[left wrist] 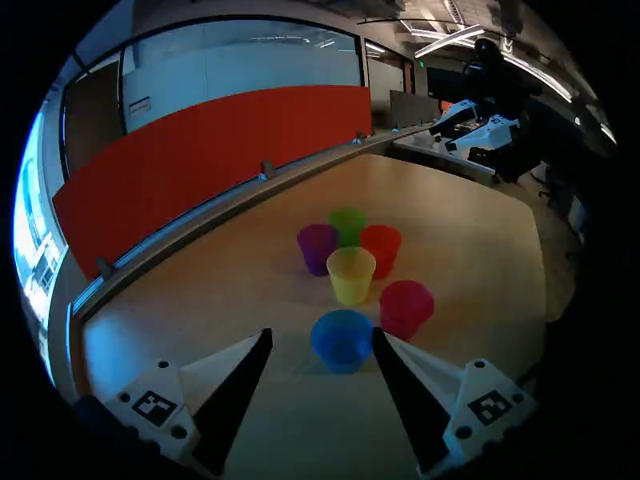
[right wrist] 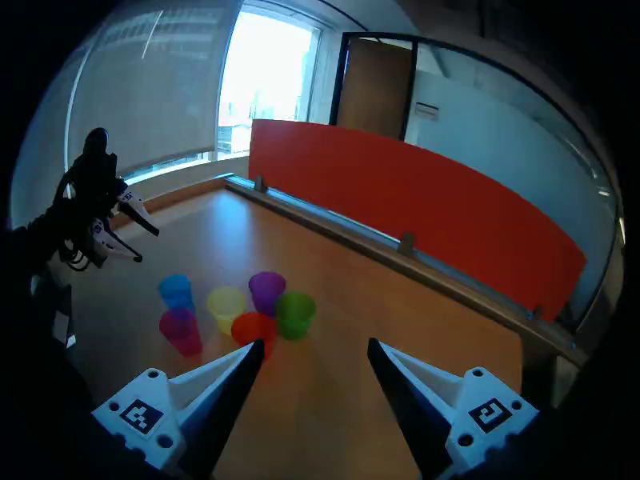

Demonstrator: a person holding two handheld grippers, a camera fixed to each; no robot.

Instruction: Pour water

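Note:
Six coloured plastic cups stand clustered on a wooden table (left wrist: 464,232). In the left gripper view the blue cup (left wrist: 342,340) is nearest, just ahead of my open left gripper (left wrist: 320,346) and level with its fingertips, untouched. Behind it are the pink cup (left wrist: 406,308), yellow cup (left wrist: 350,274), purple cup (left wrist: 318,248), red cup (left wrist: 381,248) and green cup (left wrist: 347,226). My right gripper (right wrist: 314,348) is open and empty, with the red cup (right wrist: 254,330) beside its left fingertip and the green cup (right wrist: 294,313) just ahead. No water is visible in the cups.
A red partition (left wrist: 200,160) with a metal rail runs along one table edge. Across the table the right gripper (left wrist: 440,138) hovers far off; the left gripper (right wrist: 150,246) appears near the blue cup (right wrist: 175,290). A bright window (right wrist: 264,88) stands behind.

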